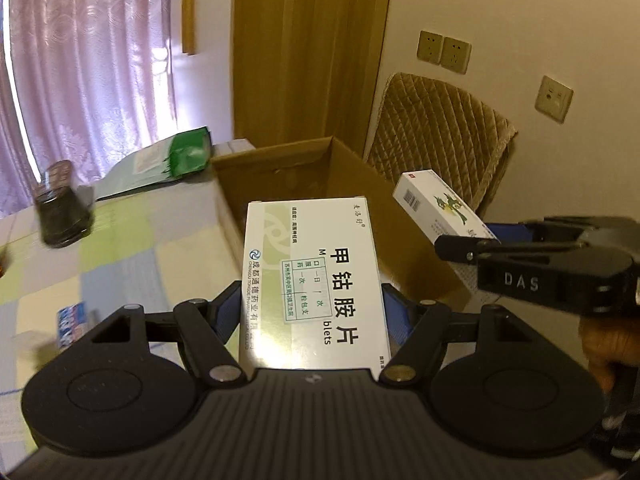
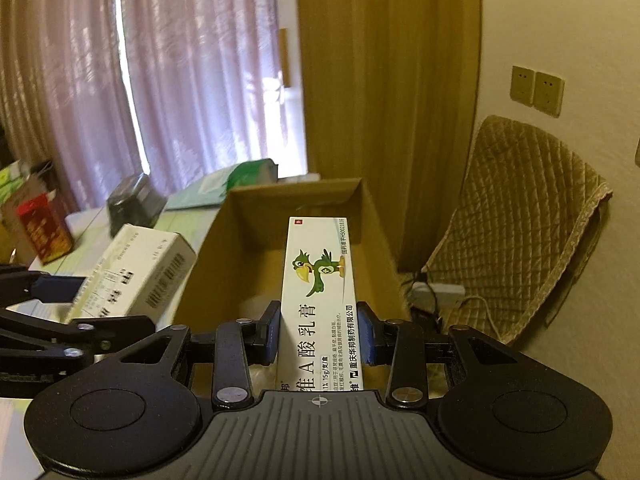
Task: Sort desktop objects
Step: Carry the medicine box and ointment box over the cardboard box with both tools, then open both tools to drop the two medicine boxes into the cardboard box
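left gripper: pads pressing both long sides of the wide white medicine box, so clamped on it; box sticking forward, far end reaching over the near rim of the cardboard box.
right gripper: clamped on the narrow ointment box with the green bird print; box pointing forward and hanging over the open carton, not touching it as far as I can tell.
cardboard box: standing open at the tabletop edge; floor mostly bare brown in both views, one pale blurry shape low inside, cannot tell what.
progress: looking early; two boxes lifted and being carried in, neither dropped yet; next step probably releasing both over the opening.
left on tabletop: dark jar, green pouch, small blue-and-white pack near the left edge, red box further left; all still needing sorting, by my guess.
far: chair with quilted cover beyond the carton, curtain behind the tabletop.
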Tool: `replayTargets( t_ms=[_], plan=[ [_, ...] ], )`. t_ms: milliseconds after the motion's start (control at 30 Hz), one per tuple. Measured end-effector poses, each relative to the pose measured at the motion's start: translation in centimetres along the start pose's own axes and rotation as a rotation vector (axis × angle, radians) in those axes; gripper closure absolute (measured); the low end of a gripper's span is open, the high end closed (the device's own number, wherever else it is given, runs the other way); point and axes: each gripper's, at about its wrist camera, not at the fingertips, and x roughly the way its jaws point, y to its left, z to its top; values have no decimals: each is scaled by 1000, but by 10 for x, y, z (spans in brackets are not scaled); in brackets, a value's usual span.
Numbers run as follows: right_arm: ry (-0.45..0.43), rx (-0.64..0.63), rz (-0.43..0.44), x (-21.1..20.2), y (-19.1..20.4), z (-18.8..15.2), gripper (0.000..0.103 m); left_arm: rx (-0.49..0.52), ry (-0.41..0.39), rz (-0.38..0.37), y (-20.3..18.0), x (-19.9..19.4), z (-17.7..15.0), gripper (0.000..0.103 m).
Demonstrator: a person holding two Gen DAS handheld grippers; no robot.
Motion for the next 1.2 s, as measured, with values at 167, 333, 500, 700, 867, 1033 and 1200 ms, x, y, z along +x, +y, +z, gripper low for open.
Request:
replayTargets(
  t_ms=[167, 333, 500, 700, 867, 1033, 1200],
  plan=[
    [23, 31, -2, 27, -17, 10, 66, -11, 19, 15, -5, 40, 18, 35],
    [45, 29, 3, 45, -20, 8, 66, 7, 44, 32, -8, 66, 23, 35],
    [64, 35, 7, 57, -21, 3, 66, 10, 60, 29, -11, 80, 22, 35],
    [82, 41, 4, 66, -27, -2, 66, 18, 66, 29, -12, 87, 18, 35],
    [88, 40, 1, 68, -29, -4, 66, 8, 65, 29, -11, 89, 18, 35],
    [93, 32, -5, 69, -28, -6, 66, -5, 60, 39, -6, 87, 17, 31],
    [97, 28, -3, 69, -27, -8, 66, -9, 18, 62, 7, 67, 9, 31]
  ],
)
